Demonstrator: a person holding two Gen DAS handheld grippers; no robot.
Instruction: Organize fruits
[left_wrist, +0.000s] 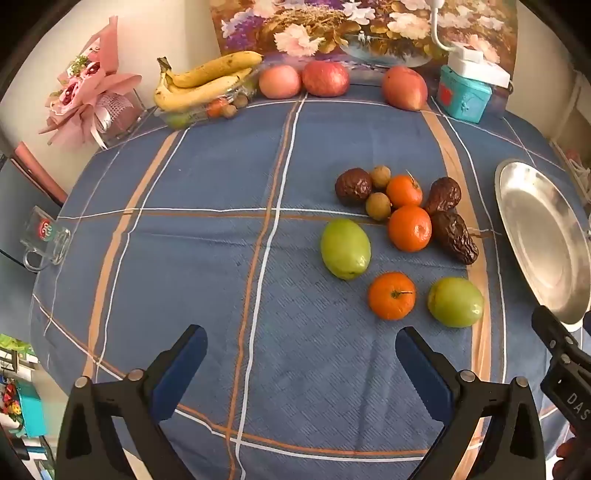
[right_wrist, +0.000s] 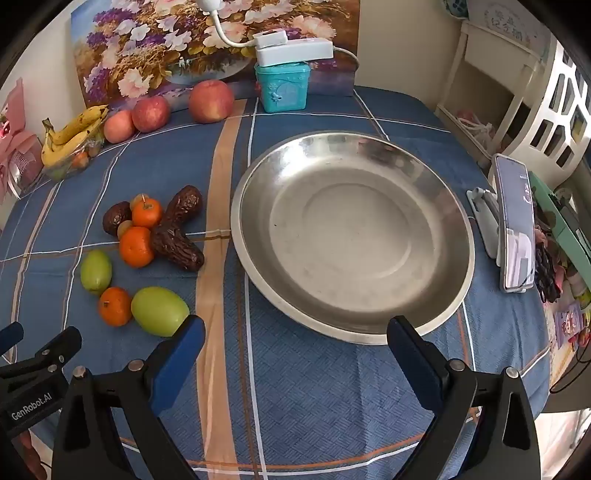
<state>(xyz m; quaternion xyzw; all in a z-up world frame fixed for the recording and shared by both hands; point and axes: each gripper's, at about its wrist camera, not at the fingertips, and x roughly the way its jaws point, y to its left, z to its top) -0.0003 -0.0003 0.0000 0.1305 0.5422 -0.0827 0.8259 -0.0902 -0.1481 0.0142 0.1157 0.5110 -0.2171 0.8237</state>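
Note:
A cluster of small fruit lies on the blue checked tablecloth: two green fruits (left_wrist: 345, 249) (left_wrist: 455, 302), three oranges (left_wrist: 391, 295), three wrinkled brown dates (left_wrist: 453, 236) and two small brown longans (left_wrist: 378, 206). In the right wrist view the same cluster (right_wrist: 136, 245) sits left of an empty steel dish (right_wrist: 351, 236). My left gripper (left_wrist: 301, 350) hovers open above bare cloth, just short of the cluster. Above the cloth at the dish's near rim, my right gripper (right_wrist: 295, 339) also stands open with nothing between its fingers.
At the table's far edge stand bananas on a clear tray (left_wrist: 201, 86), three apples (left_wrist: 325, 78), a teal box (right_wrist: 282, 86) with a white lamp base and a flower painting. A glass mug (left_wrist: 46, 240) sits at the left edge. A phone on a stand (right_wrist: 513, 221) is right of the dish.

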